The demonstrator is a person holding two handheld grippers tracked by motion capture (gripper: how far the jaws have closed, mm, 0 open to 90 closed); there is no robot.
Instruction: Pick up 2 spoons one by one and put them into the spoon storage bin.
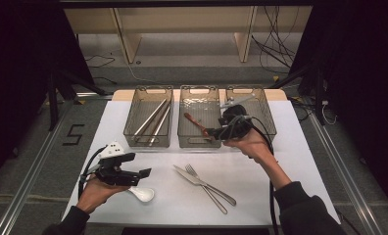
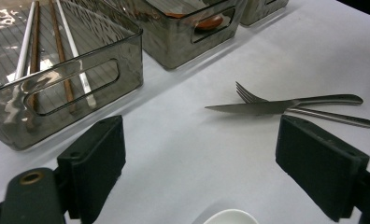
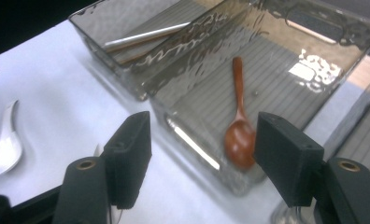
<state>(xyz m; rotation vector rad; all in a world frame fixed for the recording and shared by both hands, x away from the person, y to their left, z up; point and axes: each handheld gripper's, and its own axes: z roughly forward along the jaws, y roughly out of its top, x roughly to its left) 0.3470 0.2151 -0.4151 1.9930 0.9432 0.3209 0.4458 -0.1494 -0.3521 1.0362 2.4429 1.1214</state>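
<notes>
Sorting cutlery into bins on a white table. The right gripper [image 1: 212, 132], jaws spread and empty, hangs over the middle bin [image 1: 199, 142], where the wooden spoon [image 3: 239, 126] lies. The left gripper [image 1: 144, 174], also spread, hovers above the white spoon [image 1: 142, 194] near the table's front left corner, likely the next pickup.

A: Where does your wooden spoon [image 3: 239, 126] lie?
B: It rests flat on the ribbed floor of your middle smoky-clear bin [image 3: 314, 116], reddish-brown, bowl toward the near wall, slim handle pointing toward the far end, nothing touching it
</notes>
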